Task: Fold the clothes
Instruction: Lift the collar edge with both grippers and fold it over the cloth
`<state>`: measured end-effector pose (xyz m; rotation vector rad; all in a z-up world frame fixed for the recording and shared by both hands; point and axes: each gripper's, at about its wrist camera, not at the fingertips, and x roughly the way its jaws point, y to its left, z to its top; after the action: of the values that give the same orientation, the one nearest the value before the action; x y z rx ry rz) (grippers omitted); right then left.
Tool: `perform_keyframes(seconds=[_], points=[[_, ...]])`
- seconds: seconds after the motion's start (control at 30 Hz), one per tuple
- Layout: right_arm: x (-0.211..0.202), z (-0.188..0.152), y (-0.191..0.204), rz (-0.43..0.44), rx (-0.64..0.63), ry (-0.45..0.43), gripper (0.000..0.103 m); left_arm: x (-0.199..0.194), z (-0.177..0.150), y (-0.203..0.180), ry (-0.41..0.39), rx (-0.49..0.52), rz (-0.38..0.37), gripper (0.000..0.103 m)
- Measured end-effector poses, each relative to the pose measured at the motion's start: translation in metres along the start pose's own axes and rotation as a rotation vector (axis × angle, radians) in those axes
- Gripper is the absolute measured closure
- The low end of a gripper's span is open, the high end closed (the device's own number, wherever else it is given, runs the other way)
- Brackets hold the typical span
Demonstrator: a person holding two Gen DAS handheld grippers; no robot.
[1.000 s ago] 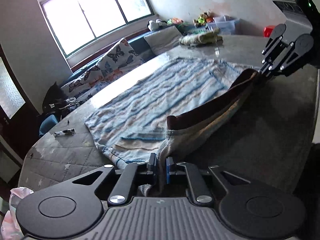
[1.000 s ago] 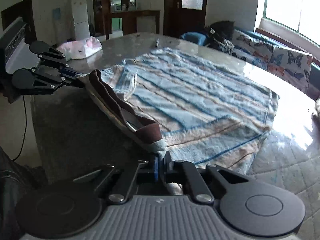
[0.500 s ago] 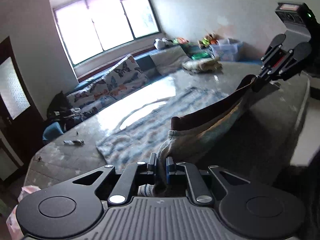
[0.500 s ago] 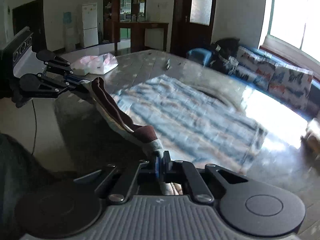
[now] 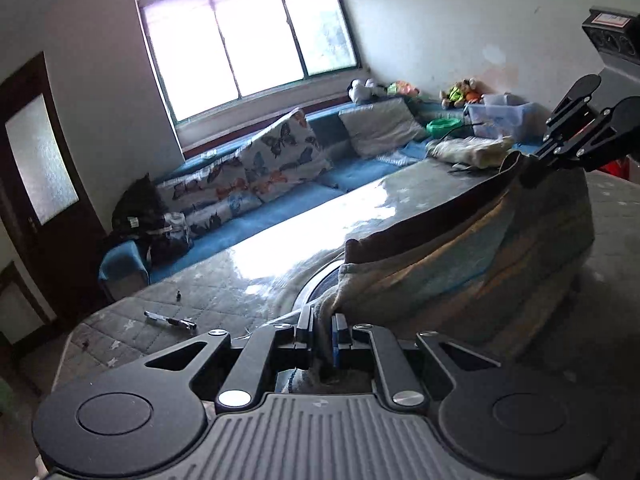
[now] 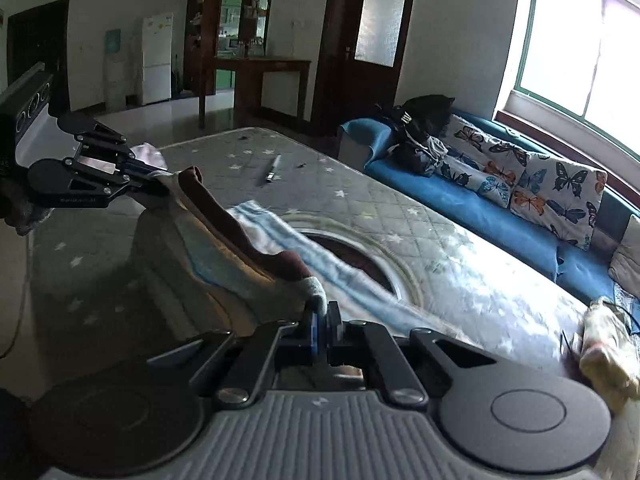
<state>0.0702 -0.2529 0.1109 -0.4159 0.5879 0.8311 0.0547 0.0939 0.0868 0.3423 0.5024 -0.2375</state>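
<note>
A blue and beige striped garment (image 5: pixel 460 268) with a dark maroon hem hangs lifted between my two grippers above the table (image 5: pixel 224 304). My left gripper (image 5: pixel 323 330) is shut on one hem corner. My right gripper (image 6: pixel 323 322) is shut on the other corner; it also shows in the left wrist view (image 5: pixel 532 168). In the right wrist view the garment (image 6: pixel 224 248) stretches to the left gripper (image 6: pixel 148 178), and its lower part trails on the table (image 6: pixel 460 264).
A pen (image 6: pixel 273 168) lies on the quilted table cover. A folded pale cloth (image 6: pixel 612 344) sits at the table's far end, also in the left wrist view (image 5: pixel 472 150). A blue sofa (image 6: pixel 480 208) with butterfly cushions runs along the window wall.
Both grippers have risen with the garment's hem. The garment, which lay spread flat on the table, now hangs raised with only its lower part on the table.
</note>
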Motion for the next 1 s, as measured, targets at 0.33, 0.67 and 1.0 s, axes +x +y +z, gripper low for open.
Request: perform_keyframes(seconds=[0.33,0.67,1.0], points=[[0.083,0.024,-0.048,-0.010,0.027,0.072,0.100,0.083,0.013,0.034,0.106,-0.077,-0.013,0.094],[0.145,0.018,-0.083,-0.032,0.153,0.091,0.088,0.142,0.010,0.050,0.199,-0.135,0.006,0.089],[0.181,-0.011,-0.123,-0.111,0.396,0.088,0.063,0.168,0.001,0.064,0.252,-0.220,0.110,0.063]])
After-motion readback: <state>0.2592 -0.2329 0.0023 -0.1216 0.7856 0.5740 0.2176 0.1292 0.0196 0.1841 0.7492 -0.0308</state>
